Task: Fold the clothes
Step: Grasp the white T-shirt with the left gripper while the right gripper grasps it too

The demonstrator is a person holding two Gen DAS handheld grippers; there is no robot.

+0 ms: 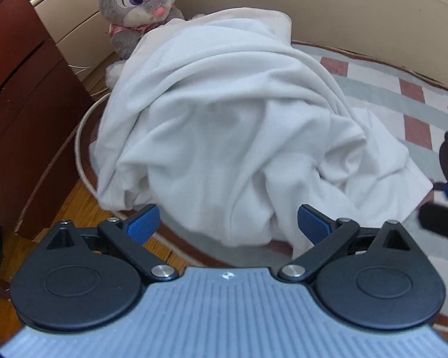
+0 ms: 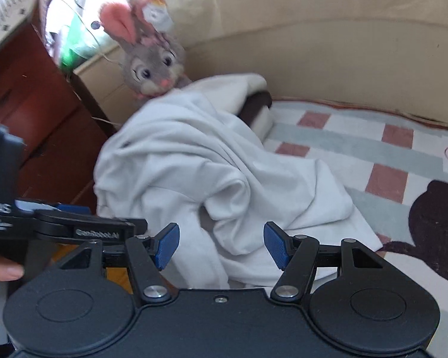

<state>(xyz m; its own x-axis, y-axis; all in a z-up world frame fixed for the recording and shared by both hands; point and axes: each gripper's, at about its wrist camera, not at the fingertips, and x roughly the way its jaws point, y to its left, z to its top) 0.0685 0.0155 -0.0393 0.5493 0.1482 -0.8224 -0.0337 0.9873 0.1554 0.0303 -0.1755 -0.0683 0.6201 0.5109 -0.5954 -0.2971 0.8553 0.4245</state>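
White garment (image 1: pixel 224 125) lies crumpled (on a checked rug (image 2: pixel 358 149)); both tongs gape apart.

Plush rabbit (image 1: pixel 140 3) behind garment (image 1: pixel 224 125)

Beige wall (image 1: pixel 358 9); red-brown wooden dresser (image 1: pixel 21 95); checkered rug (image 2: pixel 373 155)

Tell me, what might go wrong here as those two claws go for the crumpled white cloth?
The white garment lies bunched in thick folds, so the open left gripper or right gripper could pinch several layers rather than one edge. Its far end drapes against the plush rabbit, so pulling may topple the toy.
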